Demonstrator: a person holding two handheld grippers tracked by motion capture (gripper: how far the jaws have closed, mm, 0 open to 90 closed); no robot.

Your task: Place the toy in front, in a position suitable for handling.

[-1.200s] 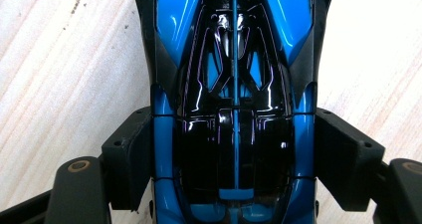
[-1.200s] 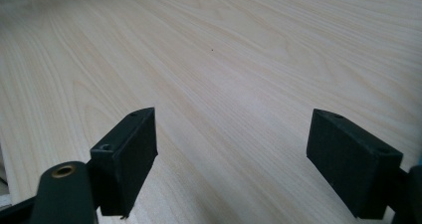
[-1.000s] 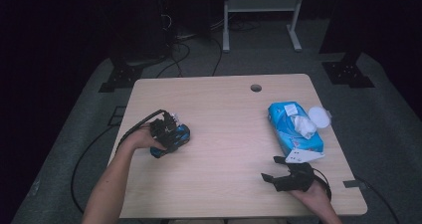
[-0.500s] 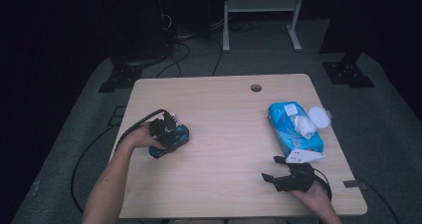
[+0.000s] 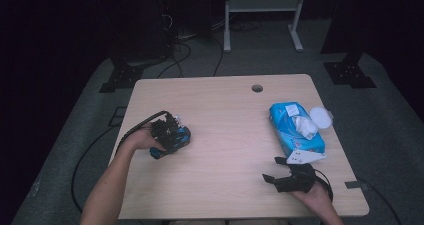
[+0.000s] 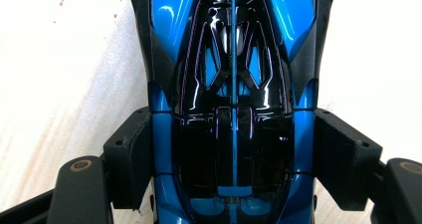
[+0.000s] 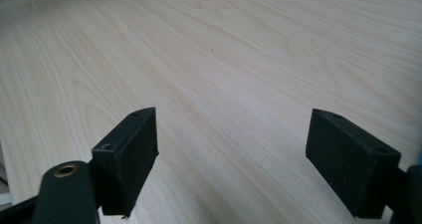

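Note:
A blue and black toy car (image 6: 234, 74) lies on the wooden table (image 5: 230, 120), left of its middle. My left gripper (image 6: 233, 139) straddles it, both black pads (image 6: 130, 154) pressed against the car's blue sides. From above, the left gripper (image 5: 169, 135) and the hand cover most of the car (image 5: 184, 135). My right gripper (image 5: 274, 178) rests near the front right edge, pointing left. Its jaws stand wide apart over bare wood, and nothing is between them in the right gripper view (image 7: 231, 144).
A blue pack of wet wipes (image 5: 294, 131) lies at the right side, with a white round lid (image 5: 321, 118) beside it. A cable hole (image 5: 257, 88) sits near the far edge. Cables and stand feet lie on the dark floor beyond.

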